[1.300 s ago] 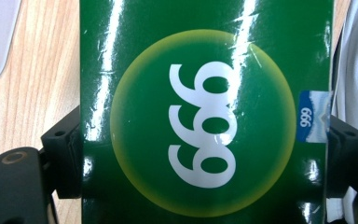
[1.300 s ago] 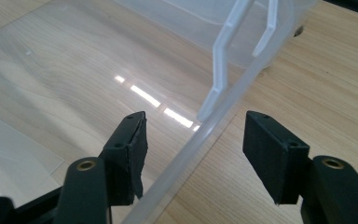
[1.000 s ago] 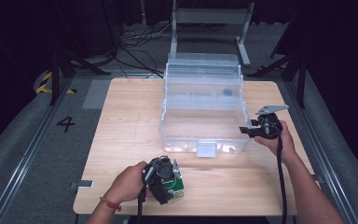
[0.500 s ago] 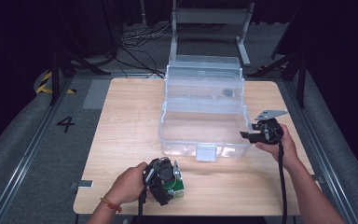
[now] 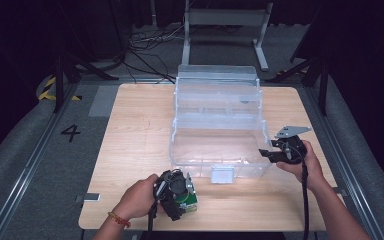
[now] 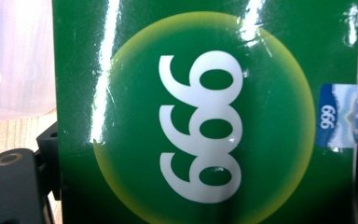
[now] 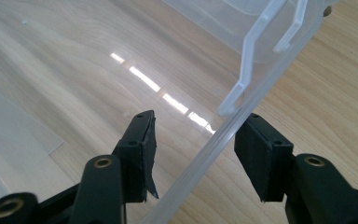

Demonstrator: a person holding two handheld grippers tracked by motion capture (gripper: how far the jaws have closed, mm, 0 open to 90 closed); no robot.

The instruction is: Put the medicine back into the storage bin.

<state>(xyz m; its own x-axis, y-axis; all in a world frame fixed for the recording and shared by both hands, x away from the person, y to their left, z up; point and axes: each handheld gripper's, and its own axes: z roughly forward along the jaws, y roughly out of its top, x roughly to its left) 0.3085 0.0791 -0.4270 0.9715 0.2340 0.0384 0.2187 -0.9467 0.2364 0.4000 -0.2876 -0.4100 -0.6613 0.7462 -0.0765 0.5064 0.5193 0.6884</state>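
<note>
Table (image 5: 130,150): pale wood, carrying a clear plastic bin (image 5: 215,125) at centre, its lid standing open at the far side.

Clear plastic bin: the right wall rim (image 7: 223,135) passes between the jaws of the right hand-held gripper (image 7: 193,154), which stand wide apart, one inside the wall and one outside (neither pad visibly touches it). Judged risk: if the jaws close off-square on the thin wall, it could flex or slip free, and a pull from that one corner could drag or tip the light bin across the table.

Left hand-held gripper (image 5: 176,192): at the near edge of the table, in front of the bin's near left corner, clamped on a green box (image 6: 205,112) that rests on the table. Judged risk: the box face is glossy, so a loose hold could let it twist or slide out when lifted over the bin's near wall.

Green box: a yellow-rimmed green disc carries white digits reading "999" (shown turned sideways), and a small blue label (image 6: 338,115) at the edge repeats "999".

Floor marking: a "4" (image 5: 71,132) left of the table.
</note>
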